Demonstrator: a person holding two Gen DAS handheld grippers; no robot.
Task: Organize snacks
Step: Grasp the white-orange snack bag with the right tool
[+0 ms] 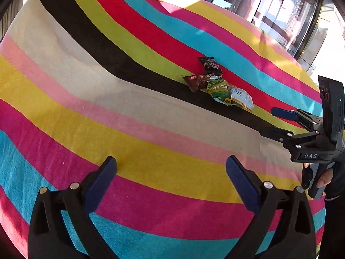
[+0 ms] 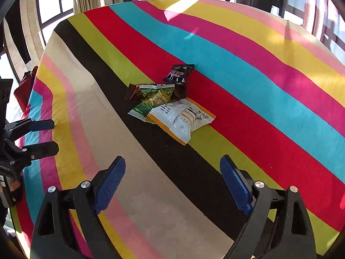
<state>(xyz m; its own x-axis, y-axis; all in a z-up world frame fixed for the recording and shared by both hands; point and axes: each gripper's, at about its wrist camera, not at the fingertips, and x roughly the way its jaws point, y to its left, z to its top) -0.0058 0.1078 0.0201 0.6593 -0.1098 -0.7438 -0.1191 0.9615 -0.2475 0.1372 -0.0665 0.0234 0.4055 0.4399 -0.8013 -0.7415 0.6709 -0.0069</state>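
Note:
A small heap of snack packets lies on the striped tablecloth. In the right wrist view I see a white and orange packet (image 2: 183, 118), a green pea packet (image 2: 155, 99), a brown packet (image 2: 134, 91) and a dark packet (image 2: 179, 74). The heap also shows in the left wrist view: white packet (image 1: 240, 97), green packet (image 1: 217, 88), brown packet (image 1: 194, 82), dark packet (image 1: 211, 64). My right gripper (image 2: 172, 168) is open and empty, a short way in front of the heap. My left gripper (image 1: 171, 166) is open and empty, well to the left of the heap.
The table is covered by a cloth (image 2: 258, 64) with bright diagonal stripes. Windows and curtains stand behind it. The right gripper (image 1: 271, 120) shows at the right edge of the left wrist view; the left gripper (image 2: 51, 136) shows at the left edge of the right wrist view.

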